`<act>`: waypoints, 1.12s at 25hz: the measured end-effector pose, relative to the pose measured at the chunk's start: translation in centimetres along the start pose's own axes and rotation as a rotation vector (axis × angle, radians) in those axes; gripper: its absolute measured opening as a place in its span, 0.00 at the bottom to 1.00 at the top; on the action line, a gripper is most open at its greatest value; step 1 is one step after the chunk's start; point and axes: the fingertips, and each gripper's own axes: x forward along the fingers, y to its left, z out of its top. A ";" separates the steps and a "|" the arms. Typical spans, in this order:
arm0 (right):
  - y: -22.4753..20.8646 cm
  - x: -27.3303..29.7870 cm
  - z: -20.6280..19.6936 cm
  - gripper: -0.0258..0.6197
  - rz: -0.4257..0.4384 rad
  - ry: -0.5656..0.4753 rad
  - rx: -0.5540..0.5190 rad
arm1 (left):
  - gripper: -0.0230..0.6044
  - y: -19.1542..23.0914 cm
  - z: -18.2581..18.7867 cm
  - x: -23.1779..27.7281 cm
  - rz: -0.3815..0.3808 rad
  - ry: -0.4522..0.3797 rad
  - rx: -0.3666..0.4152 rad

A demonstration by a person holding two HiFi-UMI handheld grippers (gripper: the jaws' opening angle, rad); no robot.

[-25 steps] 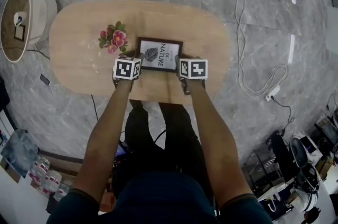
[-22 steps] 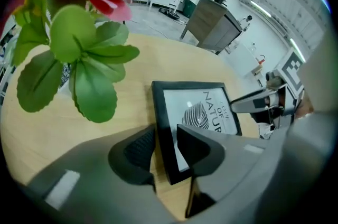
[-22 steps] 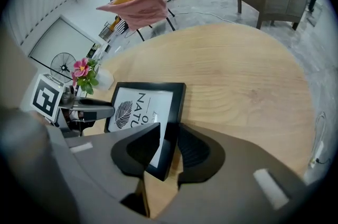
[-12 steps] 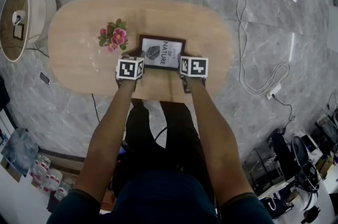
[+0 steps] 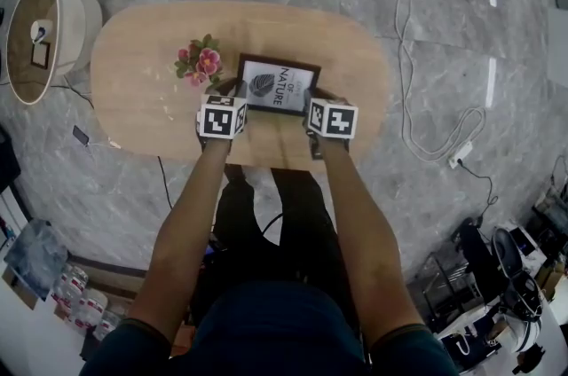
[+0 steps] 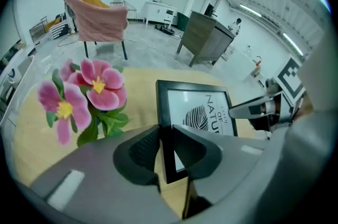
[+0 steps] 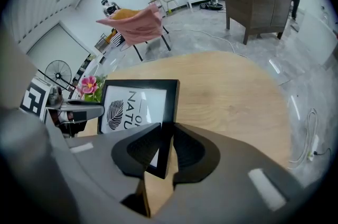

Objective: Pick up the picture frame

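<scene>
— Where do our tongs stand?
— Our left tongs have just been closing and pinch the picture frame by its edge beside the flowers. Our right tongs clamp the edge away from the flowers.
— And its long axis?
— It runs from the flowers sideways over the worktop, from tongs to tongs.

Picture frame: showing black border, white print, dark leaf.
Flowers, left of left gripper: showing pink petals, yellow centres.
Table: showing pale wood grain.
</scene>
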 end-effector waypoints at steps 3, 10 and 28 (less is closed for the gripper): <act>1.2 -1.9 1.5 0.17 0.000 -0.057 -0.012 | 0.15 -0.1 1.7 -2.1 0.013 -0.048 0.021; 4.6 -7.6 4.8 0.17 0.002 -0.191 -0.056 | 0.15 -0.5 5.8 -8.4 0.018 -0.166 0.049; 19.5 -27.1 12.9 0.17 0.033 -0.613 -0.222 | 0.15 0.2 15.6 -31.8 0.025 -0.573 0.132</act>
